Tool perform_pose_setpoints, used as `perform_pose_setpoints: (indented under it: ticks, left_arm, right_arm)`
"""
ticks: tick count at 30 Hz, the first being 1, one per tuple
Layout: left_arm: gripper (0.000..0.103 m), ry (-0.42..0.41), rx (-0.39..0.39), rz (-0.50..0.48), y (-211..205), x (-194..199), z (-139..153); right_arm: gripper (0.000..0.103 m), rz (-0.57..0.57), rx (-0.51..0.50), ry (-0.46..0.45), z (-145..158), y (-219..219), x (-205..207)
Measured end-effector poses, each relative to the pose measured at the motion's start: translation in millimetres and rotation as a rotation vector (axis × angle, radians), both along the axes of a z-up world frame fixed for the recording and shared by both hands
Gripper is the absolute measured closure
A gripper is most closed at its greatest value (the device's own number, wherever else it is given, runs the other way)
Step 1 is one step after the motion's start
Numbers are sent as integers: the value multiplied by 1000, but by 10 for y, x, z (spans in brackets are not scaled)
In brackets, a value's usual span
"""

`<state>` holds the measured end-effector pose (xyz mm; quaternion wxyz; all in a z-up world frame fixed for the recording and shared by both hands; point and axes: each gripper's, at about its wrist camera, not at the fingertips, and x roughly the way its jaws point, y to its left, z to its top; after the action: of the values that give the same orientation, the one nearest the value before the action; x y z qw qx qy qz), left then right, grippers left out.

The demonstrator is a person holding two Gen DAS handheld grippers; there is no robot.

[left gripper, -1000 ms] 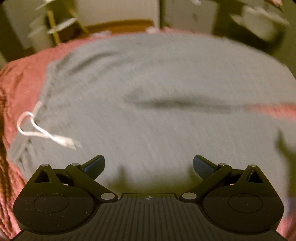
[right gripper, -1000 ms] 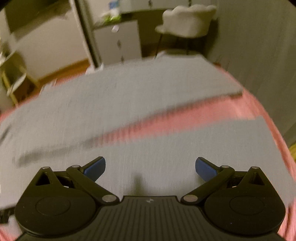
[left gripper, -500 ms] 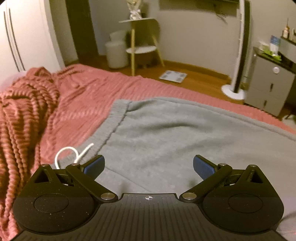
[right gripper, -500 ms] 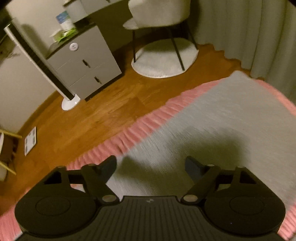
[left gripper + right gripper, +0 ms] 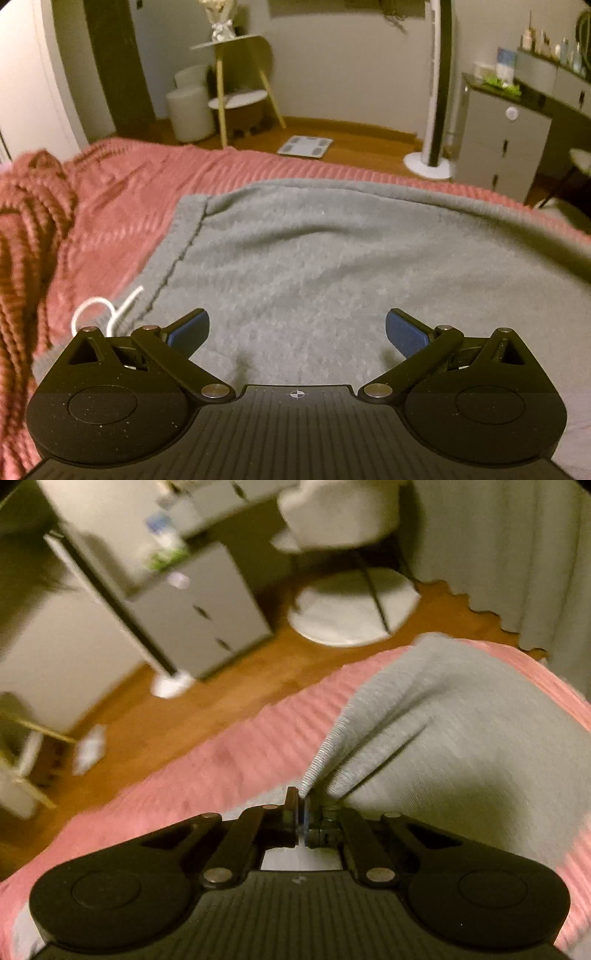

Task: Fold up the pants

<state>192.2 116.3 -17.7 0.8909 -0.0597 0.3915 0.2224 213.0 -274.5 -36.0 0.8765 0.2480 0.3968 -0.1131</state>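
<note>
Grey sweatpants (image 5: 332, 258) lie spread on a pink ribbed bedspread (image 5: 122, 206). In the left wrist view their waistband runs down the left side, with a white drawstring (image 5: 107, 310) looped beside it. My left gripper (image 5: 295, 332) hovers open just above the waist end, nothing between its blue pads. In the right wrist view the pants' leg (image 5: 461, 746) stretches away toward the bed's far edge. My right gripper (image 5: 302, 805) is shut on the leg's edge, and the cloth rises in a ridge from the jaws.
Past the bed lie a wooden floor (image 5: 369, 140) with a bathroom scale (image 5: 304, 146), a tower fan (image 5: 436, 110), a grey drawer unit (image 5: 498, 144) and a small shelf table (image 5: 240, 74). A white chair (image 5: 343, 524) and curtain (image 5: 517, 554) stand to the right. A bunched pink blanket (image 5: 26, 229) lies at left.
The right gripper swung toward the bed's edge, then shut on the leg's edge; its jaws were wide open before. The left gripper shifted to the waistband end and stayed open.
</note>
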Motion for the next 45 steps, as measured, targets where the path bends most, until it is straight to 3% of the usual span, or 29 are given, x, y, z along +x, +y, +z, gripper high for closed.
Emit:
perform_pose_setpoints:
  ticks: [3,5,7,9,12,15,19,20,21,23,24,26,29,32,35,39,41,43,45]
  left_arm:
    - [0,-51,-140,-45,111,-128,20]
    - [0,-86,-251,-52,183,-207,-13]
    - [0,-112,-363,-76,246,-232,-97]
    - [0,-87,-452,-71,301,-203,-202]
    - [0,-74,-486,-83,376,-143,-269]
    - [0,-70,-477,-73,432,-7,-231]
    - [0,-50,-447,-80,513,381,-217]
    - [2,-23,-442,-68,530,510,-245]
    - [4,-7,-443,-62,541,609,-272]
    - [37,46,-434,-67,513,819,-348]
    - [41,68,-430,-79,493,892,-392]
    - [42,101,-418,-83,450,1014,-488]
    - [44,91,-335,-118,350,1071,-517]
    - [57,93,-264,-173,248,1078,-519]
    - [64,101,-270,-195,239,1059,-548]
    - [69,92,-258,-215,243,1013,-544]
    - [77,92,-264,-224,249,997,-553]
    - [83,93,-291,-229,268,964,-568]
    - [88,92,-327,-229,319,916,-561]
  right_arm:
    - [101,31,-38,-24,40,287,-1266]
    - [101,54,-70,-9,-40,491,-1896]
    - [101,65,-18,28,-251,564,-2351]
    - [100,76,38,118,-456,593,-2519]
    - [99,102,-58,147,-409,642,-2544]
    - [93,85,-121,108,-285,637,-2545]
    - [51,57,-129,86,-201,543,-2510]
    - [50,55,-141,81,-233,536,-2556]
    - [48,53,-157,81,-230,544,-2525]
    - [45,38,-175,92,-276,527,-2448]
    - [44,30,-179,97,-302,538,-2426]
    - [43,17,-201,104,-330,486,-2297]
    - [41,2,-287,106,-331,401,-2001]
    - [36,-6,-350,117,-411,392,-1724]
    - [35,-10,-394,201,-625,369,-1483]
    - [39,3,-444,171,-715,419,-1468]
    - [68,3,-433,146,-689,395,-1509]
    - [86,-28,-423,141,-663,310,-1564]
    - [91,-56,-364,129,-655,190,-1634]
